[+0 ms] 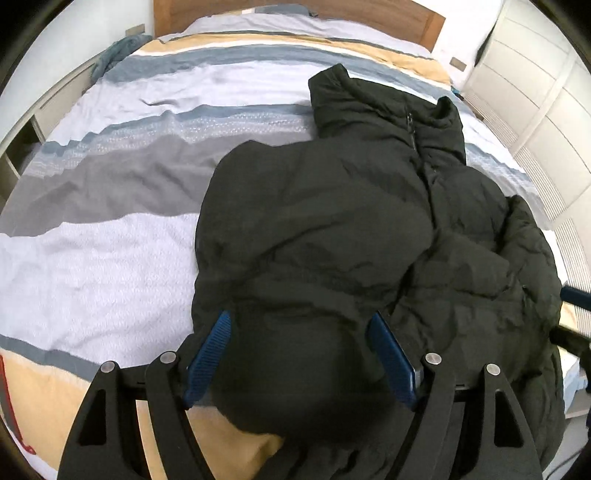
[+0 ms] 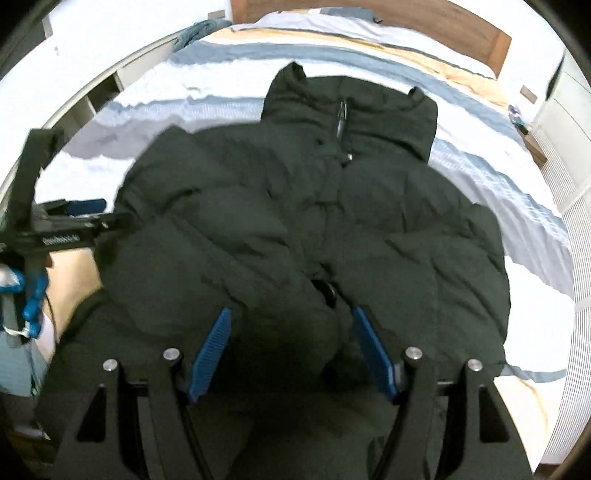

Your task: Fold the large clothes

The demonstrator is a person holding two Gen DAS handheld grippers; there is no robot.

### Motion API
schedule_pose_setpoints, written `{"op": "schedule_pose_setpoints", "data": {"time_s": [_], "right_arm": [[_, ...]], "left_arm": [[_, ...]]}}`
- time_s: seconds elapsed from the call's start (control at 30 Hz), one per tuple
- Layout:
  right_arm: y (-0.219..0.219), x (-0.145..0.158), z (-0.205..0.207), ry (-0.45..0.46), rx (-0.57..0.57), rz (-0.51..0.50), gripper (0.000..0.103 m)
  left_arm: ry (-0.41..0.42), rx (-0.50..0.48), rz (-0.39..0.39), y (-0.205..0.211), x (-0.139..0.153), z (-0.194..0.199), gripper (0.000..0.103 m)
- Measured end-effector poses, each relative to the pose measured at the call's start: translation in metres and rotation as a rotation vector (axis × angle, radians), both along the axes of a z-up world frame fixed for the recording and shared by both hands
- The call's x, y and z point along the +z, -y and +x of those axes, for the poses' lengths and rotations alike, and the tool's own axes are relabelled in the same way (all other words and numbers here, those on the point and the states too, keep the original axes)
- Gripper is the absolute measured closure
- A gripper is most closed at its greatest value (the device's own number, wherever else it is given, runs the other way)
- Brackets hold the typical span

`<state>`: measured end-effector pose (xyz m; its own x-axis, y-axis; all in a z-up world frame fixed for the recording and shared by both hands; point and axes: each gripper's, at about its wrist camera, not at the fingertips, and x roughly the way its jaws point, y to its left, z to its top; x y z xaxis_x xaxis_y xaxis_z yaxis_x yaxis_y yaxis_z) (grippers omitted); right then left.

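Setting: a bed (image 1: 110,236) fills most of both views, covered in bedding striped pale blue, grey, white and tan.
Headboard: a wooden headboard (image 1: 406,22) runs along the far end of the bed.
Left of the bed: a low pale unit with open compartments (image 1: 22,147) stands beside it; a crumpled blue-grey cloth (image 1: 118,55) lies at the far left corner.
Right of the bed: white panelled cupboards (image 1: 535,92) with ribbed lower sections line the wall.
Jacket: a dark puffer jacket (image 1: 332,229) lies front up on the near half of the bed, collar towards the headboard, its zip (image 2: 341,118) closed up the middle.
Jacket shape: its sides bulge unevenly and the padding is rumpled; one sleeve seems to be drawn across the front, but the dark fabric makes that hard to tell.
Left gripper: the left gripper (image 1: 299,354) points steeply down at the jacket's near left part.
Left gripper state: its blue pads (image 1: 210,354) stand wide apart with a rounded bulge of dark fabric between them; whether they press on it cannot be told.
Right gripper: the right gripper (image 2: 291,350) points down at the near middle of the jacket, just in front of the zip's lower end.
Right gripper state: jaws spread, a hump of fabric between the blue pads; a grip cannot be confirmed.
In the way: the puffy fabric hides the fingertips' contact in both views.
Seen from the right wrist: the left gripper's black frame shows at the jacket's left edge.
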<state>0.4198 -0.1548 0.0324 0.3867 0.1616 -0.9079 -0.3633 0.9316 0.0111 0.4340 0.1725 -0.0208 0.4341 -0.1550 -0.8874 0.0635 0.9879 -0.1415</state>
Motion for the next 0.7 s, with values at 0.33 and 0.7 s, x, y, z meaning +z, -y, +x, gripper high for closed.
{"op": "schedule_pose_setpoints", "data": {"time_s": [0.33, 0.7], "right_arm": [[0.002, -0.062, 0.015, -0.077, 0.103, 0.015, 0.035], [0.044, -0.051, 0.01, -0.087, 0.139, 0.031, 0.035]], "left_arm": [[-0.056, 0.065, 0.136, 0.037, -0.012, 0.002, 0.026], [-0.076, 0.109, 0.192, 0.068, -0.006, 0.004, 0.029]]}}
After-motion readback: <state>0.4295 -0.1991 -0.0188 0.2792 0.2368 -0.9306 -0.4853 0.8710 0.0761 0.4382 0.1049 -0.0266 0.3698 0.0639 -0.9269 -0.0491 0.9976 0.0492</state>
